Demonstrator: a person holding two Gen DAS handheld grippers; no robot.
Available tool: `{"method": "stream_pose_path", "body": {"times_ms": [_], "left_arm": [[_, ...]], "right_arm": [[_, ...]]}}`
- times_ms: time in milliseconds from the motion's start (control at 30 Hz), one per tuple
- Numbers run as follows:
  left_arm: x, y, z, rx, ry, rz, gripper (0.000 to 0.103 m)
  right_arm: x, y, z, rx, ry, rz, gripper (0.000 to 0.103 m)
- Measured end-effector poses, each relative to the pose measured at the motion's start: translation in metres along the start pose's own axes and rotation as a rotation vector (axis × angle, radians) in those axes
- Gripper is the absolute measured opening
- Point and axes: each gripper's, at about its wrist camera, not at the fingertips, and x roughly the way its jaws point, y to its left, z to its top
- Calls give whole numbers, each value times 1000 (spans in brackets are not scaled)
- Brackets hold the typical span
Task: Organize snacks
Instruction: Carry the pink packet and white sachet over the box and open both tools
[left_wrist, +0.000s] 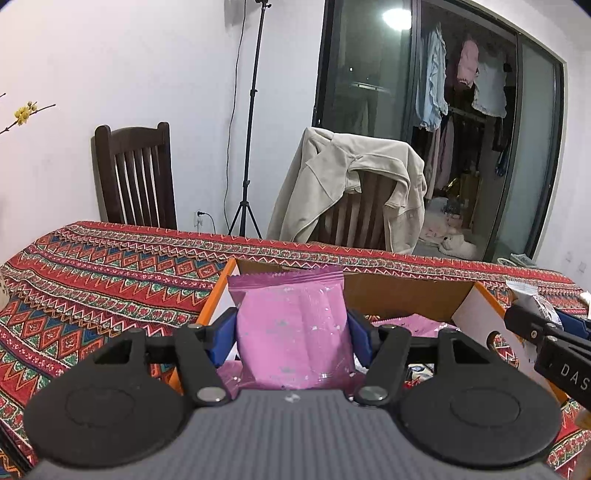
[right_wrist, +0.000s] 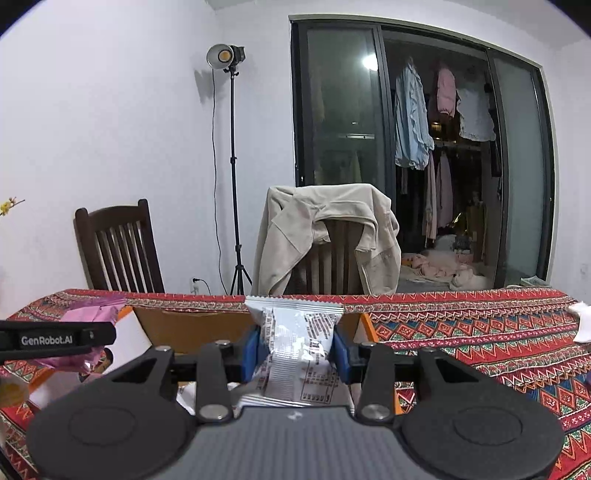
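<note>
My left gripper (left_wrist: 291, 332) is shut on a pink snack packet (left_wrist: 291, 325), held upright over an open cardboard box (left_wrist: 406, 295) with orange edges. Another pink packet (left_wrist: 413, 325) lies inside the box. My right gripper (right_wrist: 297, 349) is shut on a silver-white snack packet (right_wrist: 295, 343), held over the same box (right_wrist: 192, 328). The right gripper also shows at the right edge of the left wrist view (left_wrist: 546, 332). The left gripper with its pink packet (right_wrist: 92, 314) shows at the left in the right wrist view.
The box stands on a table with a red patterned cloth (left_wrist: 92, 277). Two dark wooden chairs (right_wrist: 118, 247) stand behind it, one draped with a beige jacket (right_wrist: 325, 236). A light stand (right_wrist: 232, 166) is by the wall. A white item (right_wrist: 583, 321) lies at the table's right.
</note>
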Motion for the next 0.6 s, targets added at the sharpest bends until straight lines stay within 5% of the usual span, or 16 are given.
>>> {"method": "stream_pose_path", "body": {"times_ms": [167, 233, 300, 367, 467, 600], "left_arm": [[1, 0, -3, 9, 0, -9, 66], [-1, 1, -3, 10, -15, -8, 83], [-5, 2, -2, 1, -40, -4, 97], [-6, 4, -2, -5, -59, 6, 103], [-6, 4, 0, -8, -57, 3, 103], [-5, 3, 0, -7, -56, 7, 103]], "right_arm": [[4, -2, -3, 8, 24, -8, 42], [5, -4, -4, 17, 34, 0, 45], [6, -7, -4, 36, 43, 10, 78], [5, -8, -5, 44, 33, 16, 92], [6, -8, -6, 45, 40, 20, 103], [5, -7, -7, 41, 42, 17, 103]]}}
